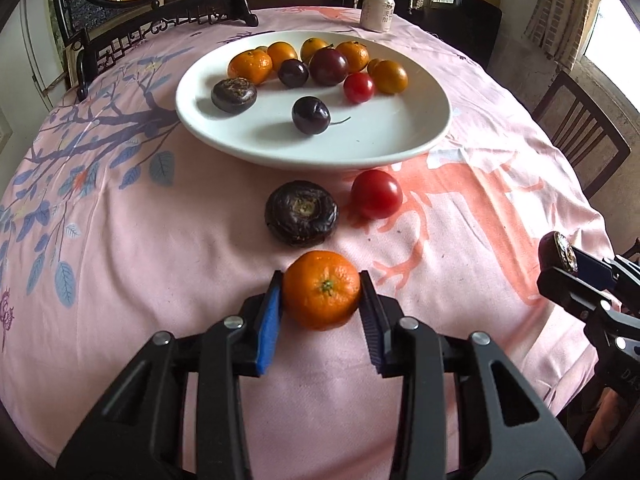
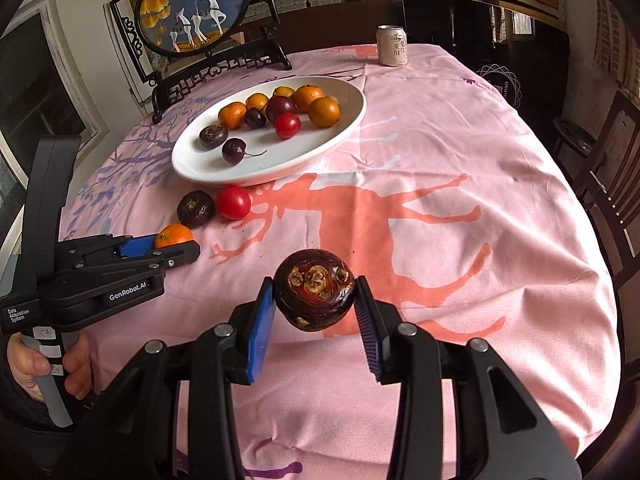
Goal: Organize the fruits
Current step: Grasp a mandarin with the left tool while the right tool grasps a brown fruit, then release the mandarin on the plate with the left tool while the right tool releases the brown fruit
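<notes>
My left gripper is shut on a small orange mandarin, low over the pink cloth; it also shows in the right wrist view. My right gripper is shut on a dark brown water chestnut, held above the cloth; it shows at the right edge of the left wrist view. A white plate holds several mandarins, dark plums, a cherry tomato and one water chestnut. Another water chestnut and a red tomato lie on the cloth in front of the plate.
A drink can stands at the table's far edge. A dark carved stand with a round deer picture is at the far left. Wooden chairs stand around the right side of the round table.
</notes>
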A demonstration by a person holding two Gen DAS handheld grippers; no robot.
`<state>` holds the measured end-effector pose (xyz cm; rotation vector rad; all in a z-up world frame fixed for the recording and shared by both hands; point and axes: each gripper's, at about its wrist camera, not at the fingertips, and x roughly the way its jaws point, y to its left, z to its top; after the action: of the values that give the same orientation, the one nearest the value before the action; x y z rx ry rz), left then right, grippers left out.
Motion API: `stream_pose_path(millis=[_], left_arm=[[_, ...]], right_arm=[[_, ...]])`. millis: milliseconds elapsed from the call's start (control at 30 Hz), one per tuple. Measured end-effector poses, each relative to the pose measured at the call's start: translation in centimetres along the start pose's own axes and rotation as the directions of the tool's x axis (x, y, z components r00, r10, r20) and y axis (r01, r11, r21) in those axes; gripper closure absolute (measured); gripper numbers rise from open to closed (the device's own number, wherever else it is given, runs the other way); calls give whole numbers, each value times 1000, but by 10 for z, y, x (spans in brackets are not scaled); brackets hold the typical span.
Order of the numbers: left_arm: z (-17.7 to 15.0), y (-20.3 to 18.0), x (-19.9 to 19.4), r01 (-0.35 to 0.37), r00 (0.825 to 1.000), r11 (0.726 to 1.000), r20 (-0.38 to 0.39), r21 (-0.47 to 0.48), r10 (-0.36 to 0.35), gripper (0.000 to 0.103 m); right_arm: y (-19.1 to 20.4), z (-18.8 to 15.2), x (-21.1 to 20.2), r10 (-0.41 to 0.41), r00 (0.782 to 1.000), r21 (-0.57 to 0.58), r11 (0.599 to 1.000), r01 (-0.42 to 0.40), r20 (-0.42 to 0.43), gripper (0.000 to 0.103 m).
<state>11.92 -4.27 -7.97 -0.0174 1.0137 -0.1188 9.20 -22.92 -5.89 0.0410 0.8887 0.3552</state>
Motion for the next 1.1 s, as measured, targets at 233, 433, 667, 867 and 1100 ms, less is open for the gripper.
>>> stream_pose_path(millis=[233,433,667,867,1100], left_arm=[[-12,18,-34,47,998,999,43,-21,-46,66],[7,41,-59,35,994,999,103,-27,-32,66],[88,53,-43,-16,991,999,132,-36,21,66],[150,54,17,-27,998,995,47,-98,31,66],[163,51,56,-32,999,993,-8,-112,32,65]], right_arm=[[21,7,7,14,1000,-28,999,-15,-18,63],[47,25,19,35,999,-85,996,-38,-34,63],[64,75,31,2,1000,-161,987,-1,6,63],[46,121,69,-83,997,-144,986,82,1,63],[20,146,115,-111,992,-88,990,106,-54,63]])
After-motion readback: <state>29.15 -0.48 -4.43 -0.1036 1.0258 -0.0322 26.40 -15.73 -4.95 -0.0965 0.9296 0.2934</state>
